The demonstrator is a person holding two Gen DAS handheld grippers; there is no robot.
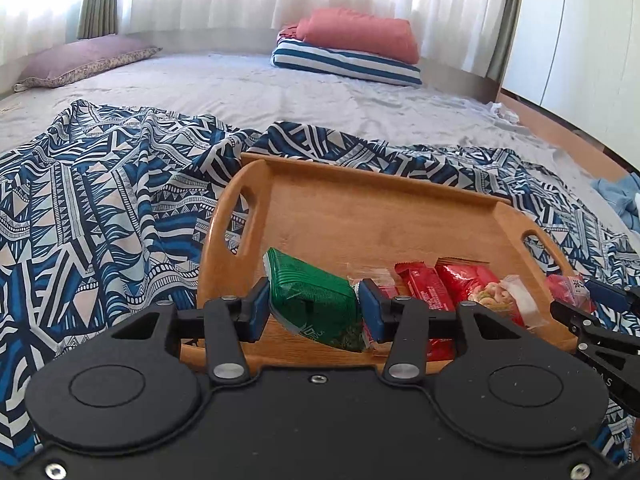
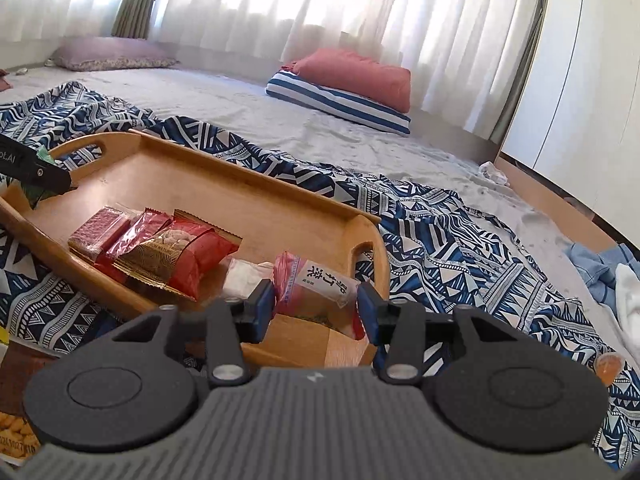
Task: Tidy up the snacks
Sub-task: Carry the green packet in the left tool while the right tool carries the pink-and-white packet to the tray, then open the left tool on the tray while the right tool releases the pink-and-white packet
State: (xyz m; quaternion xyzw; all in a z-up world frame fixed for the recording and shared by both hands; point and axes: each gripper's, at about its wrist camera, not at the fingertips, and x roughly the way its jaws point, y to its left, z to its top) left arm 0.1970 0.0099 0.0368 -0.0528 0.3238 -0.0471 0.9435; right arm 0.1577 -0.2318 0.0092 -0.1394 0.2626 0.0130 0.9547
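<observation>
The left hand-held gripper [image 1: 313,309] is grasping a green snack packet [image 1: 312,304] between its blue pads, holding it over the near left corner of the wooden tray [image 1: 360,216]. The right hand-held gripper [image 2: 316,308] is clamped on a pink snack packet [image 2: 316,284] with printed characters, at the near right end of the same tray [image 2: 240,196]. Between them, on the tray floor, lie several red packets [image 2: 132,236] side by side, one showing nuts [image 2: 180,256], and a small white packet [image 2: 244,274] just beside the pink one. The tray rests on a blue patterned cloth [image 1: 100,208] spread over the bed [image 1: 240,84]
</observation>
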